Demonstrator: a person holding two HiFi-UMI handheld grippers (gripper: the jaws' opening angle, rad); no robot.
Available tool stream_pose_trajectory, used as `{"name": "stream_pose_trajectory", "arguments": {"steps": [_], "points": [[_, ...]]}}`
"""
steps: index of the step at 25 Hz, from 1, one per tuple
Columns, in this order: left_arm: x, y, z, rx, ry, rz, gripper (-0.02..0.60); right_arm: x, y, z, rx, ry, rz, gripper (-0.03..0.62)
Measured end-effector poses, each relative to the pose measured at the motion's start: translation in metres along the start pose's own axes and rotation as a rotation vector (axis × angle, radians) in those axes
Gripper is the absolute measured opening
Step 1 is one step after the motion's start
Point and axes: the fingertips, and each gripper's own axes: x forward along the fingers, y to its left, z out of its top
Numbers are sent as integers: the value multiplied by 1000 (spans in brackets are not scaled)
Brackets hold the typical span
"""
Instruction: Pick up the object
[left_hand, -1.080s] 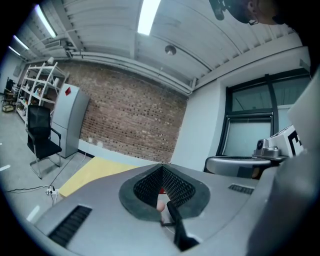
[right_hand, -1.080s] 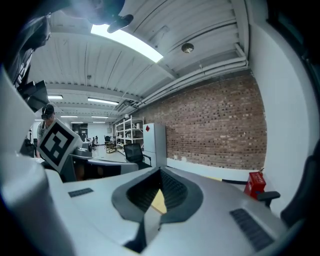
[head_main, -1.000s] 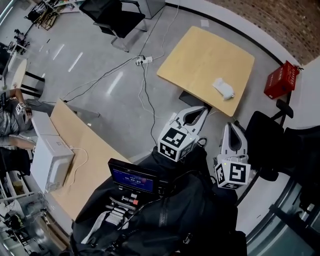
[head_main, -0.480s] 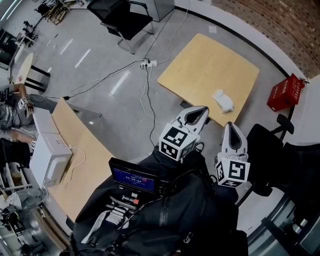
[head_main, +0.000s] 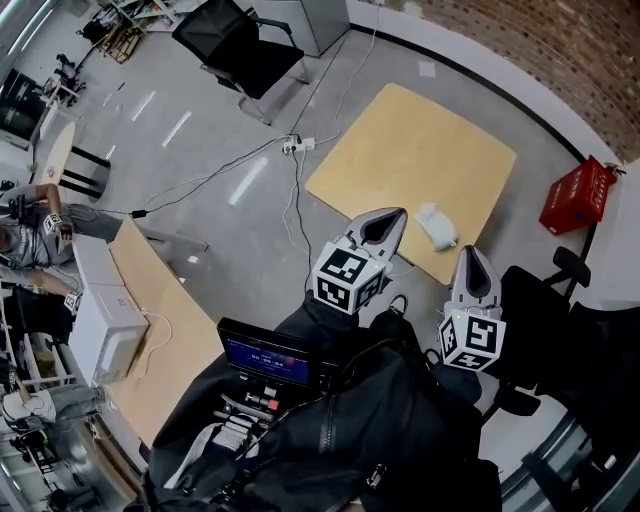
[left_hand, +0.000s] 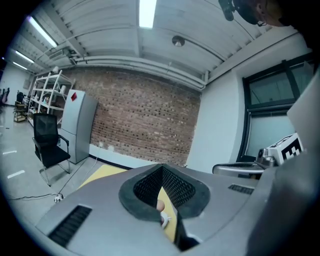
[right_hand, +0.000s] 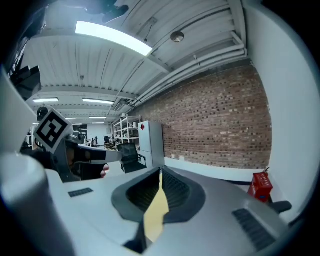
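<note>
A small white object (head_main: 436, 226) lies near the front edge of a light wooden table (head_main: 400, 140) in the head view. My left gripper (head_main: 386, 222) is shut and empty, its tip just left of the object and short of the table edge. My right gripper (head_main: 472, 262) is also shut and empty, below and right of the object. In the left gripper view the shut left gripper (left_hand: 162, 171) leaves a thin slit that shows the yellow table and a sliver of the white object (left_hand: 164, 218). The right gripper (right_hand: 160, 176) shows only tabletop through its slit.
A red box (head_main: 578, 195) sits on the floor right of the table. Cables (head_main: 295, 190) and a power strip trail across the floor at its left. A black chair (head_main: 235, 45) stands far back, another black chair (head_main: 545, 320) at right. A long desk (head_main: 165, 310) carries a white box (head_main: 100, 335).
Both grippers have moved forward toward the wooden table. The left tip now lies close beside the white object. Both stayed shut.
</note>
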Motion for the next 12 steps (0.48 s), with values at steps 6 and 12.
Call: {"name": "stream_pose_trajectory", "arguments": {"steps": [6,12], "points": [[37,8,4,7,31,35,0,31,-29,-14,32,51,41,22],[62,23,-10,-8,77,92,0,63,-45,-47,39,153,115,66]]}}
